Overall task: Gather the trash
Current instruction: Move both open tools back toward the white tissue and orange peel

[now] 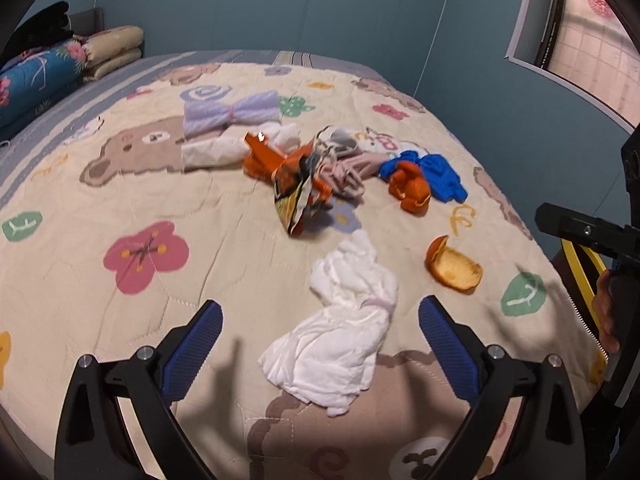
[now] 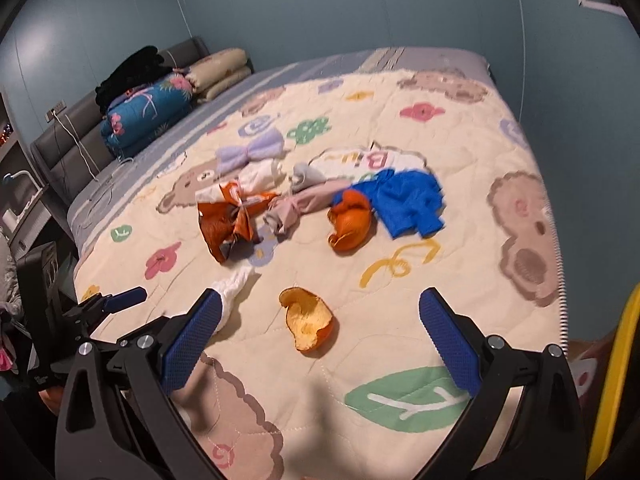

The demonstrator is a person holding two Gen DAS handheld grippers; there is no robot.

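Note:
A crumpled white tissue (image 1: 344,332) lies on the quilted bed just ahead of my left gripper (image 1: 320,344), which is open with the tissue between its blue pads. An orange peel piece (image 1: 454,266) (image 2: 308,322) lies to its right, in front of my open right gripper (image 2: 320,344). Farther off lie a crumpled orange snack wrapper (image 1: 288,184) (image 2: 230,216) and a second, larger orange peel (image 1: 412,190) (image 2: 350,220). The white tissue (image 2: 234,286) shows only in part behind the right gripper's left finger.
Clothes lie among the trash: a blue garment (image 2: 408,200), beige cloth (image 2: 296,206), a white printed top (image 2: 360,160). Folded quilts (image 2: 148,116) are stacked at the headboard. The blue wall (image 1: 320,4) runs behind the bed. A yellow object (image 2: 616,380) stands at the bed's right edge.

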